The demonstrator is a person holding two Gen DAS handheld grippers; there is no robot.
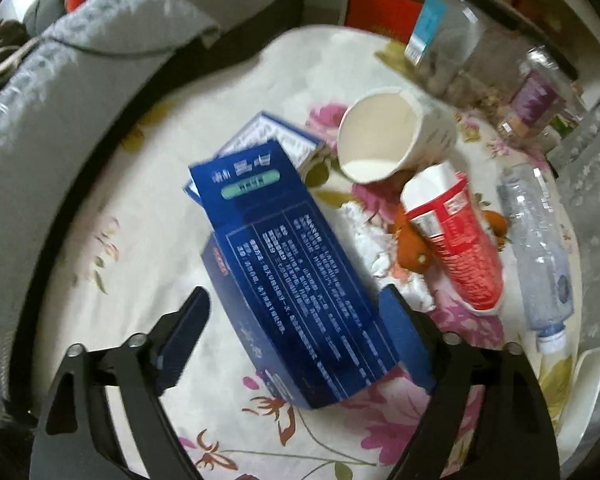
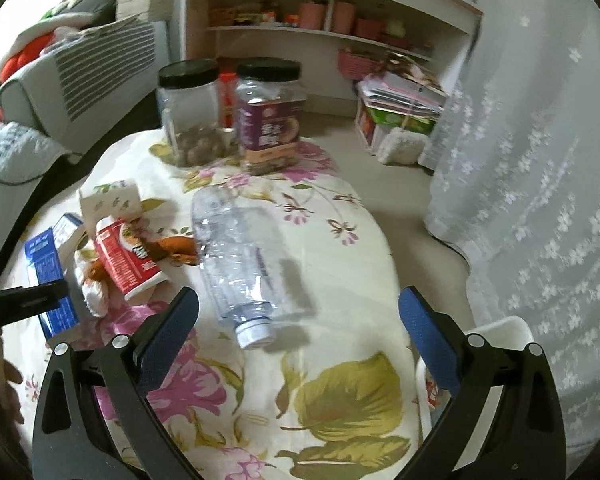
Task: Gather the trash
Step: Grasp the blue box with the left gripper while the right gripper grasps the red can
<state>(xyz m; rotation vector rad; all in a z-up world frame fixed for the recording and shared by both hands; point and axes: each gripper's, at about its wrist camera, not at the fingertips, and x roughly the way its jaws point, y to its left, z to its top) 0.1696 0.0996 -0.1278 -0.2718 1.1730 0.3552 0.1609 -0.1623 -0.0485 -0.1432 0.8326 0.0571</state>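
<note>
**Colours and patterns**

Tabletop cloth: cream, pink and purple flowers, olive leaves. Box: dark blue, white print. Cup: white inside. Second cup: red with white text. Bottle: clear, white cap. Jars: black lids, one purple label. Curtain: white, flowered. Gripper pads: blue.

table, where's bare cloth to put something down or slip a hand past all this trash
Free: the cloth left of the blue box toward the grey cushion, and the near strip in front of the bottle in the right wrist view. Crowded: the middle, where box, white cup, red cup and bottle nearly touch, and the far edge with two jars.
</note>
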